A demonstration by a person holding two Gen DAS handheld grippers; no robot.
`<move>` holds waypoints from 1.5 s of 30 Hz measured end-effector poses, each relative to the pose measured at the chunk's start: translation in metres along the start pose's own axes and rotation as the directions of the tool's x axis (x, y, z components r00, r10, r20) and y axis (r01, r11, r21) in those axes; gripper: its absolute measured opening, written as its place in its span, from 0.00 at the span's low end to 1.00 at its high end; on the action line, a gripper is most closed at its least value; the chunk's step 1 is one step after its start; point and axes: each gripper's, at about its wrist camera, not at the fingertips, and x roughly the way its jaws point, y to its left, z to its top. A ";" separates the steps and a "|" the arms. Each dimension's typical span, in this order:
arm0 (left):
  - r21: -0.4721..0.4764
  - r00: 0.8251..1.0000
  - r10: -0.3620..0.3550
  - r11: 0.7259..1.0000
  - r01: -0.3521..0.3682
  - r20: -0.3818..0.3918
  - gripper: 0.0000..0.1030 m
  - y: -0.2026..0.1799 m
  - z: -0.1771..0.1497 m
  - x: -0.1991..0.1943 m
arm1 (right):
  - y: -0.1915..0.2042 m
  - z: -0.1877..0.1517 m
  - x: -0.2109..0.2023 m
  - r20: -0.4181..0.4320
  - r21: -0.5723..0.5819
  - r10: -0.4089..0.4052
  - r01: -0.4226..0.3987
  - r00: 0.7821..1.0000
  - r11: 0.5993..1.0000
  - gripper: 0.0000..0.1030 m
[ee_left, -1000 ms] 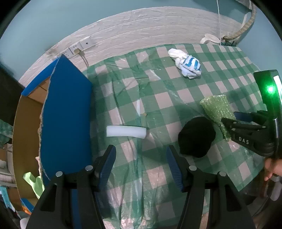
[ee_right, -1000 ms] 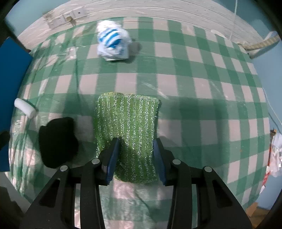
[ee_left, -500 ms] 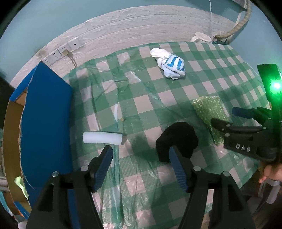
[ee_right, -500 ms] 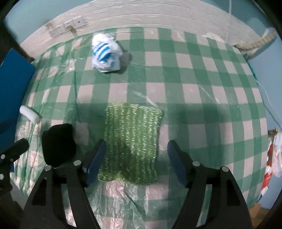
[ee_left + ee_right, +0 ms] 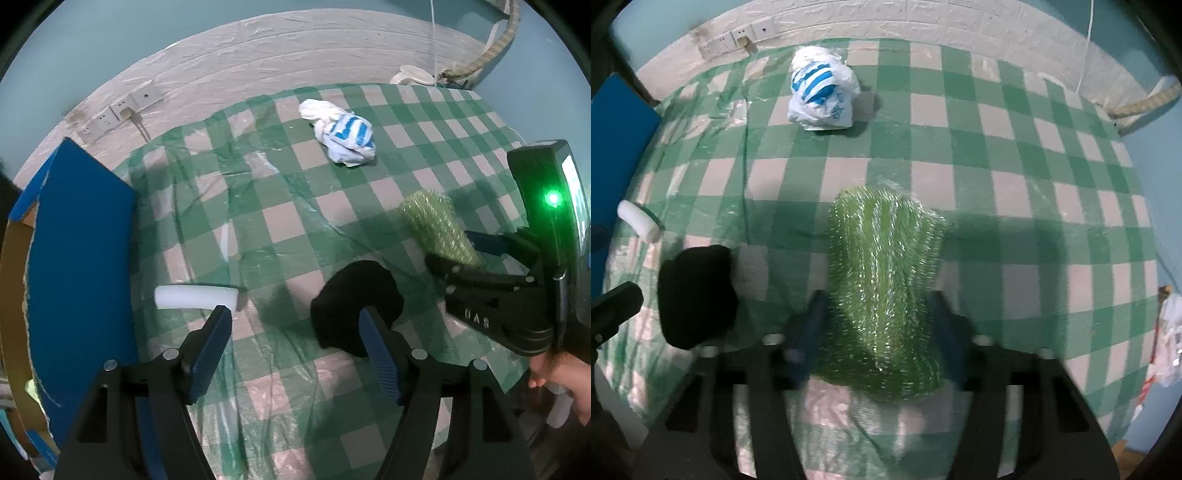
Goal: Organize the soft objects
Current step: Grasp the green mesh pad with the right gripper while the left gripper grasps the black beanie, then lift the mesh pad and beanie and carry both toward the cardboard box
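Glittery green scrub cloth (image 5: 886,280), matt black fabric lump (image 5: 356,301), and glossy plastic-covered checked tablecloth (image 5: 295,221).

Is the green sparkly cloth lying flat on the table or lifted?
Lifted, at least partly: the green sparkly cloth is bunched between the right gripper's fingers and its far end rises off the checked tablecloth.
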 end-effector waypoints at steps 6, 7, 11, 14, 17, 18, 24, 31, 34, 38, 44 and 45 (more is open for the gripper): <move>0.022 1.000 -0.012 1.000 0.012 0.001 0.75 -0.014 0.003 0.005 | -0.016 0.005 -0.001 -0.006 0.048 0.016 -0.016 1.000 0.999 0.14; 0.026 1.000 -0.013 1.000 0.013 0.001 0.75 -0.016 0.003 0.006 | -0.019 0.006 -0.001 -0.005 0.050 0.016 -0.016 1.000 0.999 0.14; 0.054 1.000 -0.006 0.999 0.006 -0.006 0.75 -0.027 0.005 0.013 | -0.021 0.012 -0.006 0.004 0.041 0.016 -0.017 1.000 0.999 0.13; 0.068 1.000 0.000 0.998 0.001 -0.013 0.76 -0.032 0.005 0.018 | -0.019 0.010 -0.013 0.016 0.029 0.016 -0.017 1.000 0.999 0.13; 0.073 1.000 -0.004 0.997 0.005 -0.015 0.79 -0.036 0.006 0.023 | -0.017 0.012 -0.018 0.023 0.026 0.021 -0.021 1.000 0.999 0.13; 0.077 1.000 -0.004 0.997 0.005 -0.013 0.79 -0.038 0.007 0.025 | -0.017 0.011 -0.019 0.024 0.029 0.023 -0.024 0.999 0.999 0.13; 0.093 1.000 -0.021 0.995 0.022 -0.017 0.80 -0.046 0.007 0.030 | -0.012 -0.002 -0.035 0.030 0.043 0.039 -0.040 0.999 0.998 0.13; 0.092 0.997 -0.066 0.993 0.069 -0.035 0.77 -0.051 0.006 0.038 | -0.017 -0.003 -0.040 0.041 0.045 0.055 -0.056 0.998 0.997 0.13; 0.095 0.995 -0.091 0.991 0.095 -0.049 0.55 -0.053 0.003 0.041 | -0.017 -0.003 -0.041 0.041 0.043 0.056 -0.058 0.998 0.997 0.13; 0.101 0.993 -0.094 0.990 0.100 -0.065 0.41 -0.055 0.000 0.044 | -0.017 -0.003 -0.043 0.043 0.039 0.060 -0.061 0.997 0.997 0.13; 0.086 0.997 -0.078 0.993 0.080 -0.026 0.35 -0.049 -0.002 0.035 | -0.014 -0.003 -0.050 0.055 0.021 0.053 -0.054 0.997 0.998 0.13; 0.083 0.997 -0.069 0.994 0.071 -0.019 0.35 -0.047 -0.002 0.033 | -0.013 -0.003 -0.051 0.059 0.018 0.050 -0.052 0.997 0.999 0.13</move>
